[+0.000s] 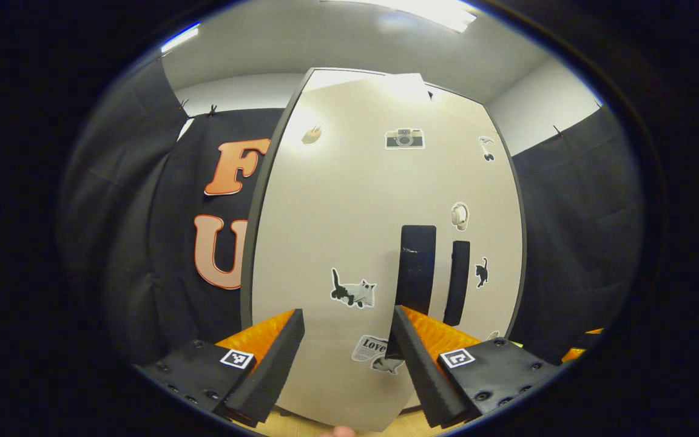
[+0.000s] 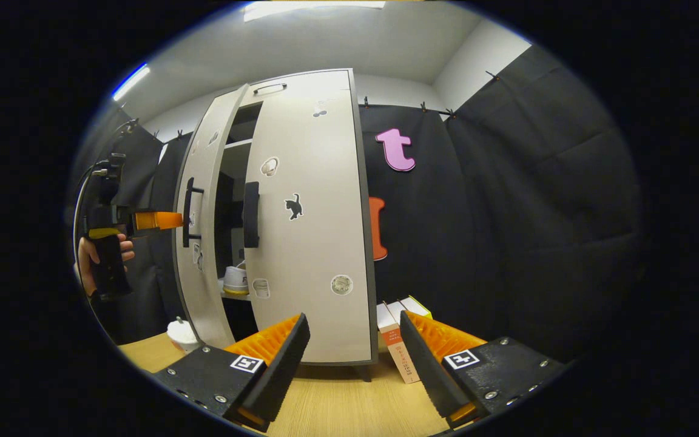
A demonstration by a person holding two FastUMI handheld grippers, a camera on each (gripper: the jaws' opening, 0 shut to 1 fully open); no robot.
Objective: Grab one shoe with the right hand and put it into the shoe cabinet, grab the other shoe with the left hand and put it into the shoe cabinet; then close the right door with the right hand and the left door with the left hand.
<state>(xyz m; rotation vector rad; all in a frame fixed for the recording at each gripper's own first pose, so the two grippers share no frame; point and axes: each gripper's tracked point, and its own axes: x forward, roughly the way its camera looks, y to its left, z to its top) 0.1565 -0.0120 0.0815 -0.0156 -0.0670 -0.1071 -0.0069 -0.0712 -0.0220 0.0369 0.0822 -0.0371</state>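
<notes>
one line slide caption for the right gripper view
Right gripper open before the shoe cabinet; right door nearly closed, left door ajar, a shoe inside.

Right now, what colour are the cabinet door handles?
Black; the handles show best in the left gripper view.

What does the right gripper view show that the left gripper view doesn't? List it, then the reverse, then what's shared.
Right gripper view: a shoe inside, past the ajar left door; the left gripper at that door's handle; boxes beside the right door. Left gripper view: a camera sticker. Both: the two doors and the black cat sticker.
</notes>
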